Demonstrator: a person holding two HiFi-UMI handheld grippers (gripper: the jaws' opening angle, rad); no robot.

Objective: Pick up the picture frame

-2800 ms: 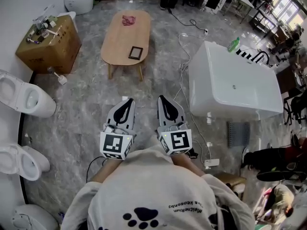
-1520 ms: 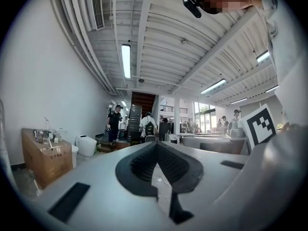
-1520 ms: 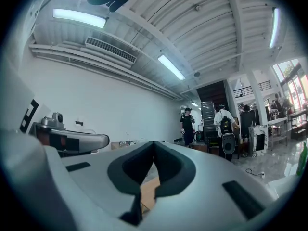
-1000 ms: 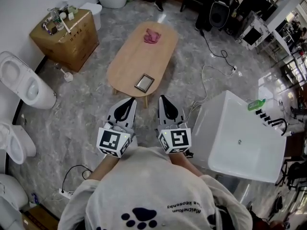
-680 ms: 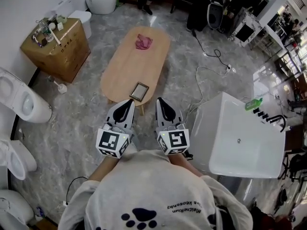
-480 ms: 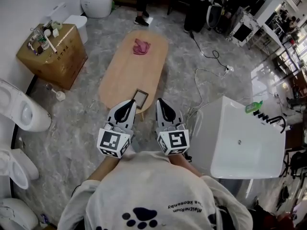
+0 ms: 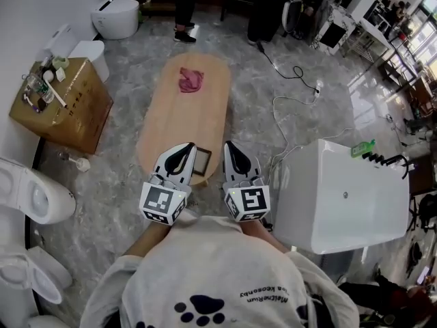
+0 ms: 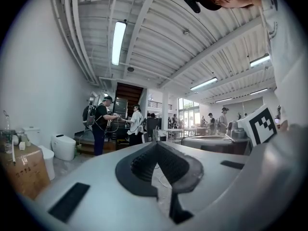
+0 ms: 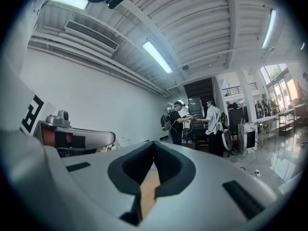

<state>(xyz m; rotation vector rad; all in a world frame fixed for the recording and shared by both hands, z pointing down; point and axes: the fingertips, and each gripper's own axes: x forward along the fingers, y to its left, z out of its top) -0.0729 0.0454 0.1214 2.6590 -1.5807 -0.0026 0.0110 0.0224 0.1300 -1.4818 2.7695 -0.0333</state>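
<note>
Between my left tool and right tool, both closed empty, the frame lies on the table; marble floor around.

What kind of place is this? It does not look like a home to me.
Probably a workshop or showroom hall, not a home: toilets and a white bathtub stand on the open floor, under a bare beamed ceiling with strip lights.

Two grippers – left gripper, right gripper; one picture frame, one table, one pink cloth, one cardboard box, one white tub.
</note>
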